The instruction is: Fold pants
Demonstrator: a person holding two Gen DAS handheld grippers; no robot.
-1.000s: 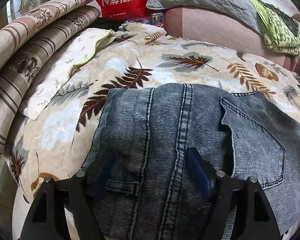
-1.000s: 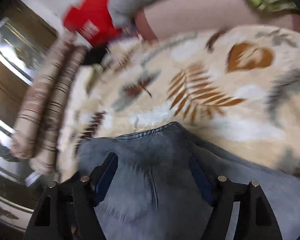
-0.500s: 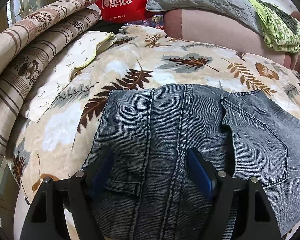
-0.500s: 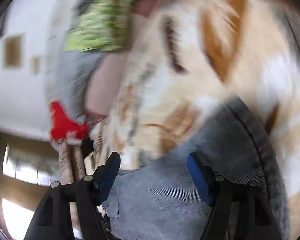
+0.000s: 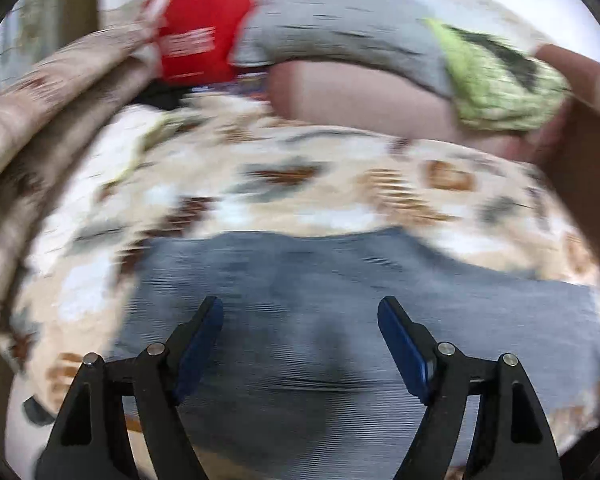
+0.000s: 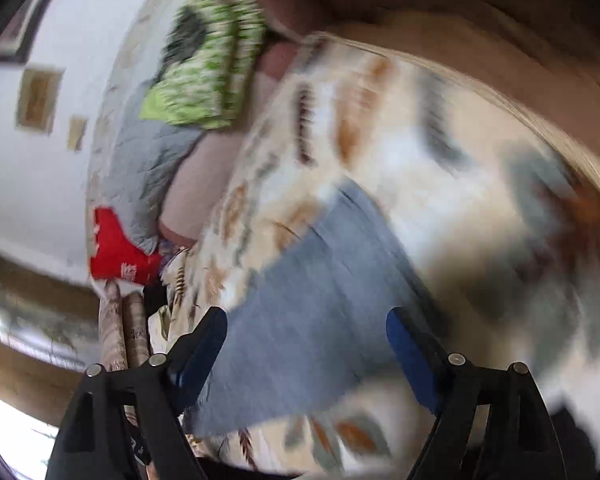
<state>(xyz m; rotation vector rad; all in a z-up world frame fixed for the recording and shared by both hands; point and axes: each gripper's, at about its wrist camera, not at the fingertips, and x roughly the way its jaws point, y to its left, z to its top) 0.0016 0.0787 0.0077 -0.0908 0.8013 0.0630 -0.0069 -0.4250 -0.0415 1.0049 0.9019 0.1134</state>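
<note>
Both views blurred. Jeans (image 5: 340,312) lie on leaf-print blanket (image 5: 340,184). Left gripper (image 5: 300,320) and right gripper (image 6: 306,332): jaws wide, holding nothing, above denim.

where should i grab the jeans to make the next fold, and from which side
Probably the far edge of the jeans, where the denim ends against the leaf-print blanket. It lies flat and free, so a finger could slide under from the far side. The left gripper and right gripper both stand open above the denim. Blur hides seams and pockets.
</note>
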